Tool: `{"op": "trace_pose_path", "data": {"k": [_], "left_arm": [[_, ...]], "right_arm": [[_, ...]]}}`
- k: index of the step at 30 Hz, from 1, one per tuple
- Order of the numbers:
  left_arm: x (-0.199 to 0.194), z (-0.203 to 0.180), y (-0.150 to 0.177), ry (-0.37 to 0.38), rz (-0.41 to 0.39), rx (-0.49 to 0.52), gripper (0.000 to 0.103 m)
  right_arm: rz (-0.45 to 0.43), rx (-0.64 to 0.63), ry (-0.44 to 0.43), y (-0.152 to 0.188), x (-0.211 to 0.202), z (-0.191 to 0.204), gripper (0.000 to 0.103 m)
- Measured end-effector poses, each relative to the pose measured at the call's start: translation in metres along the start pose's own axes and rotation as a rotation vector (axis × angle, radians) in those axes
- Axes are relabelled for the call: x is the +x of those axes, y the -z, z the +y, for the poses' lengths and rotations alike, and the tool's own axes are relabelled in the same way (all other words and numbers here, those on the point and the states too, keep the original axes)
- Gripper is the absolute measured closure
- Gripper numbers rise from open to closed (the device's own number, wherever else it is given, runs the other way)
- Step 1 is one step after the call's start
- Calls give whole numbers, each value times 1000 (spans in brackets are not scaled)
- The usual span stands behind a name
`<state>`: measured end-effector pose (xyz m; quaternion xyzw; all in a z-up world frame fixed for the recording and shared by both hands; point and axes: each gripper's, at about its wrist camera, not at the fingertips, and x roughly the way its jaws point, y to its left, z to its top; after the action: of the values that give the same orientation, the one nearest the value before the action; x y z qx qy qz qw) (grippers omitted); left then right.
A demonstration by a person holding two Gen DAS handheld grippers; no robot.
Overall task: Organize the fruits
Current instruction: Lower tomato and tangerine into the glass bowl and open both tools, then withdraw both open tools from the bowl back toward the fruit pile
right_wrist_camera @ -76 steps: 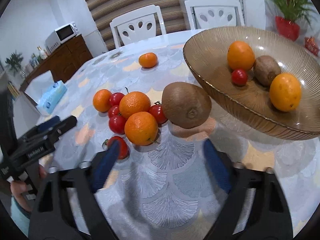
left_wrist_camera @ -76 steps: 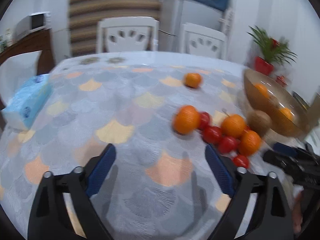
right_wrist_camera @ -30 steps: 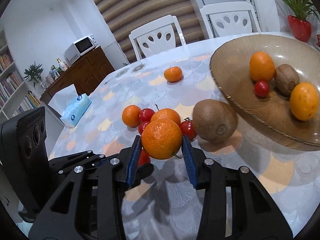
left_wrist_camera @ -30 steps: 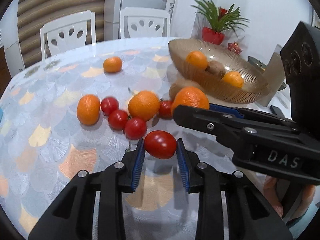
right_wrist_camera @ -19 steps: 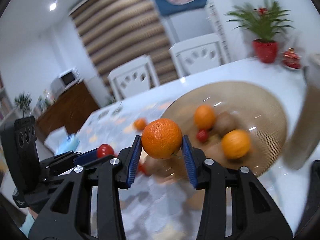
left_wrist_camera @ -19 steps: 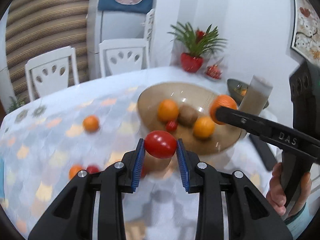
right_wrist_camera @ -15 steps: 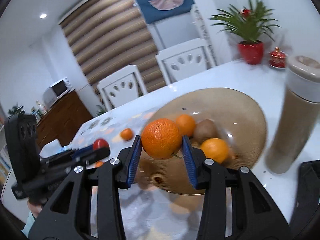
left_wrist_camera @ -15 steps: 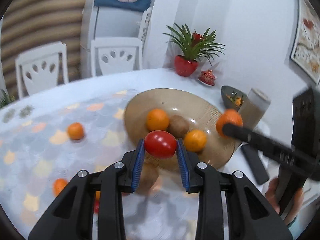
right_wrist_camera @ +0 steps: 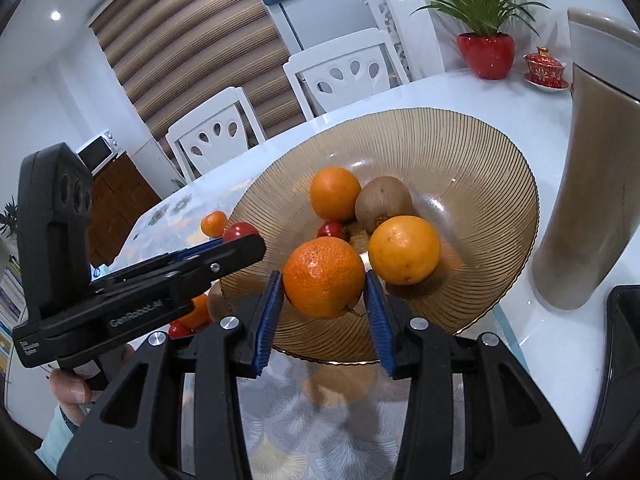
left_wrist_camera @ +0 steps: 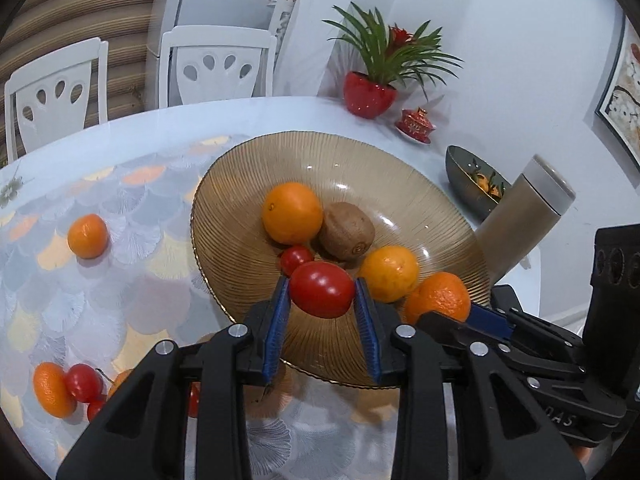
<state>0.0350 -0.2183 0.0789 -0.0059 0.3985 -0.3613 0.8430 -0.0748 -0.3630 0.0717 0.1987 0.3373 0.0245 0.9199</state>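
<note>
Fruits, left wrist view: red tomato (left_wrist_camera: 322,294) pinched between blue pads of left claw (left_wrist_camera: 322,312), held above near rim of amber glass bowl (left_wrist_camera: 224,216)
Left claw state: clenched on the tomato, both pads touching it
Bowl contents: orange (left_wrist_camera: 292,213), kiwi (left_wrist_camera: 348,231), small tomato (left_wrist_camera: 296,258), second orange (left_wrist_camera: 389,273), all clustered at the middle
Right claw, left wrist view: comes in from lower right, mandarin (left_wrist_camera: 438,297) at its tip over bowl's near-right rim
Loose fruit: lone mandarin (left_wrist_camera: 88,236) on tabletop (left_wrist_camera: 140,292) left of bowl, well apart; orange and tomato cluster (left_wrist_camera: 68,388) at lower left edge
Background: tan tumbler (left_wrist_camera: 520,220) just right of bowl; red potted plant (left_wrist_camera: 376,76) at far edge; two white chairs (left_wrist_camera: 216,68) behind

Fruits, right wrist view: mandarin (right_wrist_camera: 324,277) gripped by right claw (right_wrist_camera: 325,312), over near rim of bowl (right_wrist_camera: 500,184)
Right claw state: clenched on the mandarin, pads touching both sides
Bowl contents: orange (right_wrist_camera: 335,193), kiwi (right_wrist_camera: 383,202), small tomato (right_wrist_camera: 330,230), second orange (right_wrist_camera: 404,250) just beside the held mandarin
Left claw, right wrist view: enters from the left, tomato (right_wrist_camera: 239,231) at its tip near bowl's left rim
Hand: thumb (right_wrist_camera: 72,388) on left claw's handle, lower left
Background: tumbler (right_wrist_camera: 588,184) right of bowl, upright; microwave (right_wrist_camera: 98,154) on wooden cabinet at far left
</note>
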Motion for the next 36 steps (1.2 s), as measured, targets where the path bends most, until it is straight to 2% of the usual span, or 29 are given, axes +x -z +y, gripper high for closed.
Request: {"op": "trace_pose_path", "data": {"k": [1, 2, 12, 18, 22, 25, 31, 36], "left_arm": [[-1, 2, 0, -1, 0, -10, 36], [-5, 4, 1, 1, -22, -23, 30], [-53, 25, 10, 15, -114, -65, 30], [-79, 37, 24, -22, -140, -81, 30], [-99, 57, 40, -36, -166, -140, 30], [-114, 79, 56, -15, -180, -200, 30], [-133, 121, 90, -96, -190, -299, 30], [-128, 143, 114, -356, -174, -270, 30]], "right_arm": [[-11, 5, 4, -1, -2, -1, 51], [-20, 5, 7, -1, -4, 0, 45], [-69, -8, -13, -4, -19, 5, 45], [-82, -97, -56, 0, -24, 42, 45], [-68, -188, -62, 10, -18, 73, 45], [-44, -225, -78, 20, -9, 90, 43], [6, -279, -114, 36, 12, 117, 42], [40, -326, -91, 56, 38, 129, 40]]}}
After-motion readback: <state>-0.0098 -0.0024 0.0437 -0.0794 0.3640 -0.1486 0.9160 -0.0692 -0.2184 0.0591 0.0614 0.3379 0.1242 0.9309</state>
